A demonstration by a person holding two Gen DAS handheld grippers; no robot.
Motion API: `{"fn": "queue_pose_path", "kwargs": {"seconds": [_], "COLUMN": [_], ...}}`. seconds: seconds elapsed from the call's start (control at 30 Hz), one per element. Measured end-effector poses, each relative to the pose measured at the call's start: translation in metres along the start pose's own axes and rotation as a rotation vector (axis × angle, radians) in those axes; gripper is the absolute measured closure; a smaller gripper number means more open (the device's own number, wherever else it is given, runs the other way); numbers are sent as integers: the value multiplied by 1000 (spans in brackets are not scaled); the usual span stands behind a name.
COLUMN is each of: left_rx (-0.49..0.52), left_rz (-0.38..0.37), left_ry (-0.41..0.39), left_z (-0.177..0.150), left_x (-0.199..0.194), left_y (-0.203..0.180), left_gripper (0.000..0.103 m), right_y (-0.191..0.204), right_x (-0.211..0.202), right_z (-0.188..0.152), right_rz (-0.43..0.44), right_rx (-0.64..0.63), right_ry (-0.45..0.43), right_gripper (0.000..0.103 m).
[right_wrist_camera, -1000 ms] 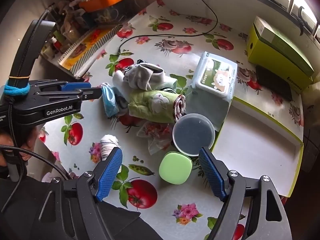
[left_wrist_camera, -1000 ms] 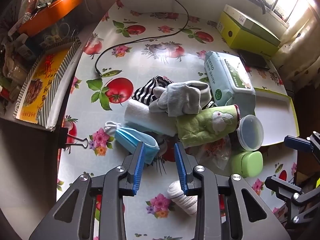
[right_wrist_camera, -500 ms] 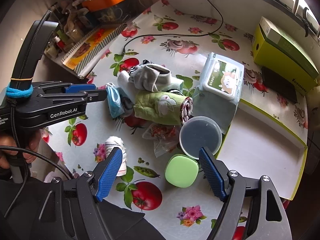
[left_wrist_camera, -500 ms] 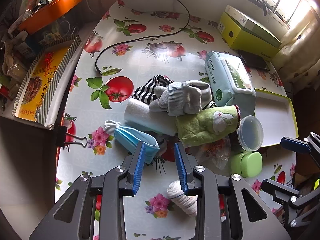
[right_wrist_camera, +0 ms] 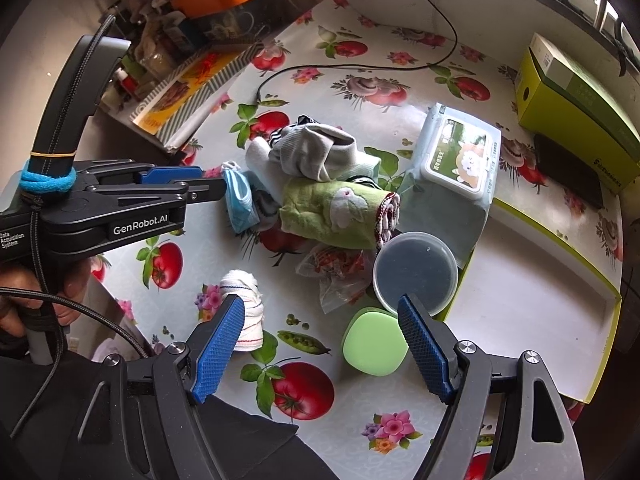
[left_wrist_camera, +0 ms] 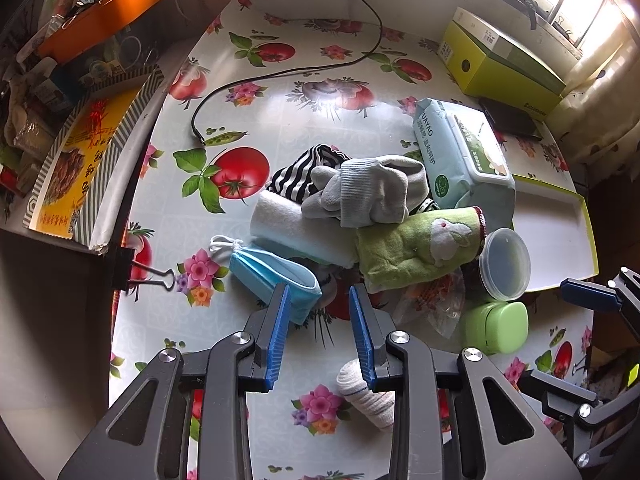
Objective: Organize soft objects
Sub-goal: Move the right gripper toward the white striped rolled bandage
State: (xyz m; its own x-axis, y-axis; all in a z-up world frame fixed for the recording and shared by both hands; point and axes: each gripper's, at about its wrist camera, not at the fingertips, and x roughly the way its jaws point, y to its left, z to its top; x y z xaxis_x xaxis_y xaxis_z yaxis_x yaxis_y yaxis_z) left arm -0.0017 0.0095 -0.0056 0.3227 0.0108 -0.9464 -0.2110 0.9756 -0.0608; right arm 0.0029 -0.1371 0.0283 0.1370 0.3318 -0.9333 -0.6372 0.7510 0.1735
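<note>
Right now both grippers hang with jaws apart, gripping nothing: left gripper (left_wrist_camera: 316, 306) above the blue mask (left_wrist_camera: 276, 276), right gripper (right_wrist_camera: 322, 322) nearer the white sock (right_wrist_camera: 244, 312). Probably best to drop straight onto the mask's folded middle, beside the green towel (left_wrist_camera: 416, 248), avoiding the loops

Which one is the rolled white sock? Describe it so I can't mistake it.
On the tomato-print tablecloth, look nearer the camera than the central pile topped by the grey sock. The rolled white sock lies alone beside a printed flower, the only bundle with thin dark stripes.
</note>
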Motion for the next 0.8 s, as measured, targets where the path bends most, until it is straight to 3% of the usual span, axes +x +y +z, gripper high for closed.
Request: {"fn": "queue_pose_path", "kwargs": {"seconds": [0.8], "left_rx": [-6], "left_rz": [6], "left_ry": [1], "left_z": [-1], "left_x": [-3], "left_y": [2], "left_gripper": [72], "right_y": [10], "right_x": [1], "right_z": [2], "right_rz": [16], "right_rx": [-17], "right_ry": [1], "right_gripper": [23]}}
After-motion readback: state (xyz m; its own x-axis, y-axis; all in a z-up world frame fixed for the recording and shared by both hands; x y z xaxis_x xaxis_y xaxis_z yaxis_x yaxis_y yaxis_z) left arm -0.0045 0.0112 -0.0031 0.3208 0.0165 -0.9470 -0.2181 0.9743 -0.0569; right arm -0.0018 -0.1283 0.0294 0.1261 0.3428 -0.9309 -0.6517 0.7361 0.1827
